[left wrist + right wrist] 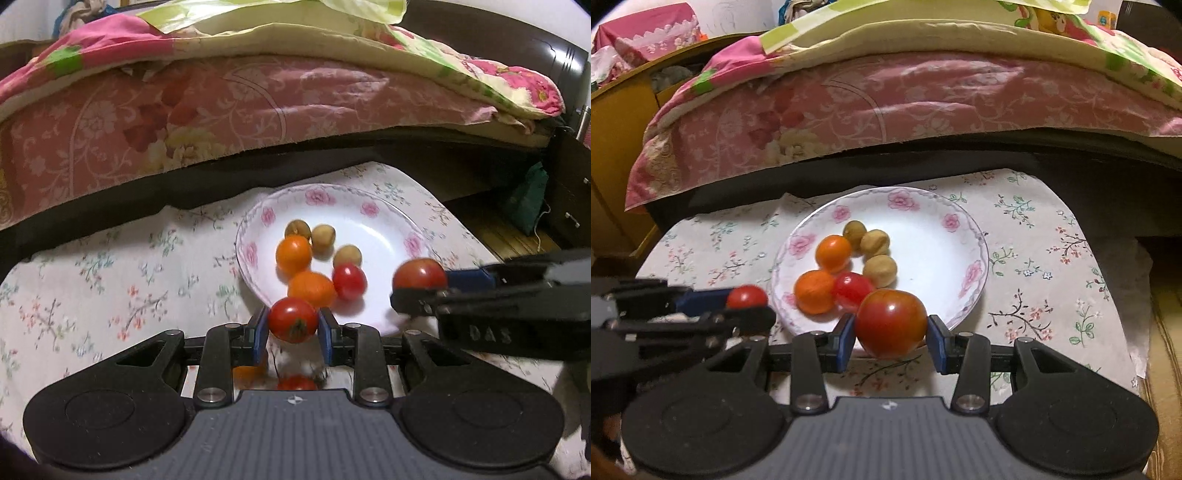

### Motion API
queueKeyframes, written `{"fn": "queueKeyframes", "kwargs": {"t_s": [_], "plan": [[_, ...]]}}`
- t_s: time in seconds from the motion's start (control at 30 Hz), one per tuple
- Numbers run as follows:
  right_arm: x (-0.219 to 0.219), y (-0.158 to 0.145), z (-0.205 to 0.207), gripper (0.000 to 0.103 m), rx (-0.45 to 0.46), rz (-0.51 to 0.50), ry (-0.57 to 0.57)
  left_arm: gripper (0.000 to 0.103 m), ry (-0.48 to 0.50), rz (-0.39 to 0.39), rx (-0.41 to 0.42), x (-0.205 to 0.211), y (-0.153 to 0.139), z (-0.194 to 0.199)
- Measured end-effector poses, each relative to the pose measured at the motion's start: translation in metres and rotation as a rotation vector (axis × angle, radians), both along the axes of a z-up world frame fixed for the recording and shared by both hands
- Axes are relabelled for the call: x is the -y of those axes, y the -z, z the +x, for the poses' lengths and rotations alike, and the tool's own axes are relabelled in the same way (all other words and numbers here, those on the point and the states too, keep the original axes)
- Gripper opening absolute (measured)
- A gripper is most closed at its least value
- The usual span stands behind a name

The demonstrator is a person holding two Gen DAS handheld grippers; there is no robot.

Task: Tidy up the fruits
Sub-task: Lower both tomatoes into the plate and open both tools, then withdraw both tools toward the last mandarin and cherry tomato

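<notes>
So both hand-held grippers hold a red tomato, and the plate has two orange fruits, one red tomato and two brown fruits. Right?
Not quite: the plate holds three brown fruits, not two, as the right wrist view shows. The rest stands.

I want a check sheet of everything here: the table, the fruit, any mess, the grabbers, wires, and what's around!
Surface: flowered cloth over the table.
Job's things: plate holding two orange fruits, three brown fruits and a small red tomato.
Clutter: nothing seen.
Grippers: left gripper shut on a tomato; right gripper shut on a bigger tomato.
Cables: nothing seen.
Surroundings: bed with pink quilt behind.
</notes>
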State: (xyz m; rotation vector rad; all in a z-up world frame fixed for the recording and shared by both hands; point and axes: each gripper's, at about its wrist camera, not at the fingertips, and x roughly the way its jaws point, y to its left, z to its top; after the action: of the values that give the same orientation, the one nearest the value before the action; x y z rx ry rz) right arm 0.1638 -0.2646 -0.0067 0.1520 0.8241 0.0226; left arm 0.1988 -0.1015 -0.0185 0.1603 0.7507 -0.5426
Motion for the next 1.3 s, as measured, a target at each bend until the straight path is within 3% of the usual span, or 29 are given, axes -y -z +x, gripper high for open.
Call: {"fn": "queueKeyframes", "kwargs": {"t_s": [0.17, 0.37, 0.57, 0.87, 1.03, 1.3], "plan": [[-0.002, 0.002, 0.005, 0.048, 0.005, -0.014, -0.008, 0.037, 0.002, 0.021, 0.014, 0.015, 0.003, 0.015], [0.000, -0.001, 0.005, 0.050, 0.033, -0.029, 0.007, 0.050, -0.003, 0.034, 0.025, 0.022, 0.000, 0.020], [0.001, -0.009, 0.001, 0.061, 0.074, -0.017, 0.014, 0.063, -0.042, 0.021, 0.018, 0.011, -0.009, 0.019], [-0.011, -0.018, -0.008, 0.062, 0.092, -0.020, -0.006, 0.070, -0.037, 0.082, 0.059, -0.006, -0.026, -0.007], [-0.029, -0.023, -0.017, 0.062, 0.081, -0.021, -0.049, 0.071, -0.058, 0.134, 0.048, -0.020, -0.025, -0.022], [-0.053, -0.024, -0.038, 0.062, 0.052, -0.018, -0.088, 0.077, -0.107, 0.142, 0.019, -0.048, -0.024, -0.046]]}}
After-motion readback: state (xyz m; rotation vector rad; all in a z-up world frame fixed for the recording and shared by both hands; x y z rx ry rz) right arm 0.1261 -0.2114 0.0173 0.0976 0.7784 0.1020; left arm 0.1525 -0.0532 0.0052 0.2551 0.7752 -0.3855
